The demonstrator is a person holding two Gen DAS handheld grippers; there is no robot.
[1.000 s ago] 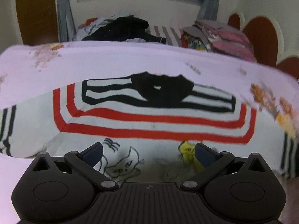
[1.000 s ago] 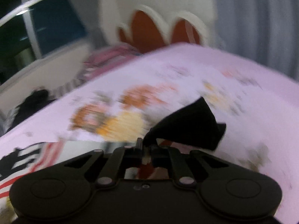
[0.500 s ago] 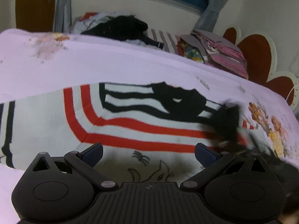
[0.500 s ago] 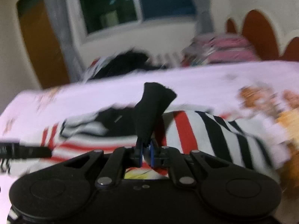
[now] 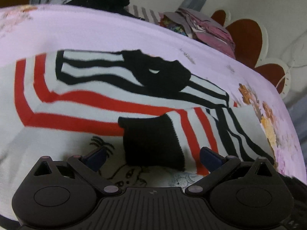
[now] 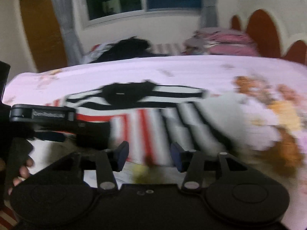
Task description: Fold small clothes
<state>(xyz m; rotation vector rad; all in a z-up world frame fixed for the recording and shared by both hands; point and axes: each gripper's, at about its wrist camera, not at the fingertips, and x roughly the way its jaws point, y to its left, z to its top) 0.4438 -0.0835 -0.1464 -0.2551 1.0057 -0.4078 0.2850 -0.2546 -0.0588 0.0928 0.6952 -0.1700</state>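
Since the earlier frame, the right gripper (image 6: pixel 148 154) had carried the black sleeve cuff (image 5: pixel 153 141) across onto the striped child's sweater (image 5: pixel 80 103) on the bed (image 5: pixel 115 30), a sleeve fold seemingly made, its fingers opening empty, while the left gripper (image 5: pixel 151 155) hovered spread, closing slightly, holding nothing.

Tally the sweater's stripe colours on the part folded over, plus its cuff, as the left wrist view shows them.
On the sweater, folded sleeve:
Red stripes: 2
Black stripes: 3
Black cuff: 1
Total: 6
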